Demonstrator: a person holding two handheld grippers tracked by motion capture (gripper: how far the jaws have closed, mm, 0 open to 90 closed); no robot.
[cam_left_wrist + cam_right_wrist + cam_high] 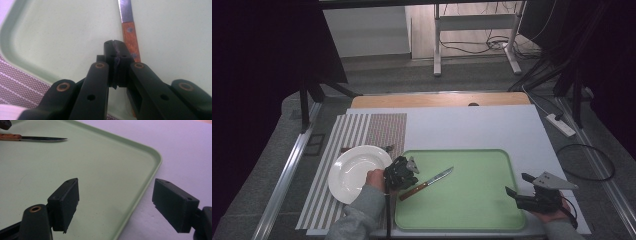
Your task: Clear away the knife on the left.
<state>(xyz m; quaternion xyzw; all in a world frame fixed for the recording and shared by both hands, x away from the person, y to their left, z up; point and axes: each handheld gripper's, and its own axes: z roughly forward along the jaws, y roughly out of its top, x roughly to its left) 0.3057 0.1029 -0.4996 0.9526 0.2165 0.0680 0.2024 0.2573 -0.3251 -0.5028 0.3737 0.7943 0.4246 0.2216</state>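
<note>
A wood-handled knife (427,182) lies slantwise on the left part of the green tray (457,151). My left gripper (404,176) points down at the tray beside the knife's handle. In the left gripper view its jaws (115,47) are shut, pad against pad, with nothing between them. The knife handle (131,40) lies just to their right on the tray (62,32). My right gripper (518,184) hovers open over the tray's right edge. In the right gripper view its jaws (116,192) stand wide apart astride the tray rim (152,162), and the knife (37,138) lies far off.
A white plate (357,172) sits on a striped placemat (347,130) left of the tray, with a utensil (388,147) partly hidden behind it. A white sheet (472,125) covers the table. A power strip (560,125) and cables lie on the floor to the right.
</note>
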